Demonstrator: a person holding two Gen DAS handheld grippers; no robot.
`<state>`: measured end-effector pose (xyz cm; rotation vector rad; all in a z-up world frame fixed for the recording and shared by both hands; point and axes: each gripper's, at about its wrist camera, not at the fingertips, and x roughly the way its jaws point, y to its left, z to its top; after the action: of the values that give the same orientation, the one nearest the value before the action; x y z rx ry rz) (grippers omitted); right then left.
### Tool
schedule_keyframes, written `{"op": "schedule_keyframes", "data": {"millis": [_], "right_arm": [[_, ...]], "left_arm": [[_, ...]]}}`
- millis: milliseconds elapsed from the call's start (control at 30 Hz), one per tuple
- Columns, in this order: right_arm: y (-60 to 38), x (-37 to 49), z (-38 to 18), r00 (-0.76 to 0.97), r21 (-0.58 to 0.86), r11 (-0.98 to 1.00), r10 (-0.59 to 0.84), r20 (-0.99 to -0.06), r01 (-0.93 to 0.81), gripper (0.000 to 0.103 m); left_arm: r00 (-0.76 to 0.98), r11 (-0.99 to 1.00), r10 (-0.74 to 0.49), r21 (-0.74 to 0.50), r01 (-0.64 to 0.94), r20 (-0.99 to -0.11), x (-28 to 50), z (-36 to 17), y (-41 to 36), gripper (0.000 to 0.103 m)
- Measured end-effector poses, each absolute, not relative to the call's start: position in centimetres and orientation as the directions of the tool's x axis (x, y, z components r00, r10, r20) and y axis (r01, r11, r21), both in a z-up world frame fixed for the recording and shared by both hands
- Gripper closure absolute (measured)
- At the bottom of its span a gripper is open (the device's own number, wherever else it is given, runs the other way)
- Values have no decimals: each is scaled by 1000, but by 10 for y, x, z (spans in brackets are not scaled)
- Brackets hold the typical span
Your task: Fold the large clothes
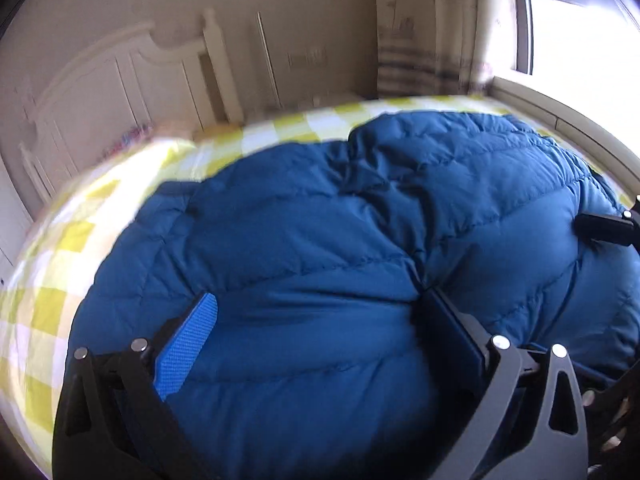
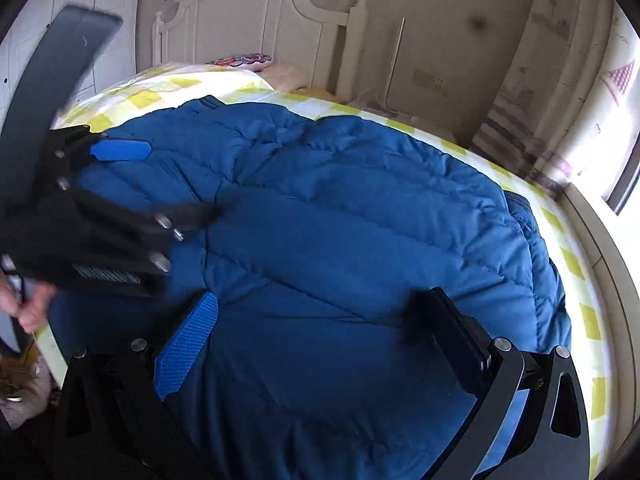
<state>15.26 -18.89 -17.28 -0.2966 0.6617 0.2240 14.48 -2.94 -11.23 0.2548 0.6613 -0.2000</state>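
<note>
Daylight from window (image 1: 576, 36) at 1 o'clock, blown out white. Left wrist view motion-smeared, worst at 9 o'clock. Right wrist view sharper. Fisheye bending, dark vignette at corners.

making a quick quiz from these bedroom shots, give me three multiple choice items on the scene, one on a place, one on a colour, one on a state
1. Where does the blue puffer jacket lie?
A. on the bed
B. on the floor
C. on a chair

2. What colours are the checks of the bedsheet?
A. red and black
B. yellow and white
C. plain grey

3. How stand the jaws of the right gripper?
A. shut on a sleeve
B. open above the jacket
C. shut on the sheet

Answers:
1 A, the sheet shows all around the jacket, with the headboard behind.
2 B, yellow squares alternate with white.
3 B, its fingers are wide apart with jacket fabric between them.
</note>
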Motion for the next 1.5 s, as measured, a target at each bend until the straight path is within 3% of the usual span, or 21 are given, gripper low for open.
{"op": "schedule_keyframes", "data": {"millis": [167, 333, 433, 500, 667, 1000, 1167, 1300, 1500], "right_arm": [[-193, 157, -171, 744, -175, 933, 128, -656, -315, 4], [-214, 152, -163, 733, -168, 938, 117, -670, -304, 5], [-256, 152, -153, 755, -132, 972, 61, -653, -194, 5], [-295, 153, -158, 747, -62, 991, 49, -662, -120, 5], [-341, 148, -175, 737, 132, 985, 171, -654, -112, 5], [-341, 130, -161, 726, 17, 996, 72, -684, -82, 5], [-339, 85, -166, 677, -27, 972, 143, -722, -234, 5], [-338, 62, -184, 660, -115, 959, 91, -745, -261, 5], [-353, 80, -196, 654, -16, 976, 132, -745, -215, 6]], "left_arm": [[736, 955, -165, 78, 285, -657, 148, -113, -16, 2], [719, 966, -158, 46, 255, -676, 142, -100, 7, 2], [736, 988, -90, 33, 152, -671, 144, -94, 42, 2], [728, 997, -27, 34, 70, -685, 149, -101, 72, 2], [730, 997, -45, 11, 72, -682, 148, -107, 97, 2], [726, 1000, 0, 8, 7, -688, 136, -99, 117, 2], [693, 994, -95, -110, 23, -714, 131, -111, 141, 2], [686, 993, -101, -111, 30, -721, 132, -115, 140, 2], [659, 984, -158, -177, 38, -736, 123, -124, 150, 2]]}}
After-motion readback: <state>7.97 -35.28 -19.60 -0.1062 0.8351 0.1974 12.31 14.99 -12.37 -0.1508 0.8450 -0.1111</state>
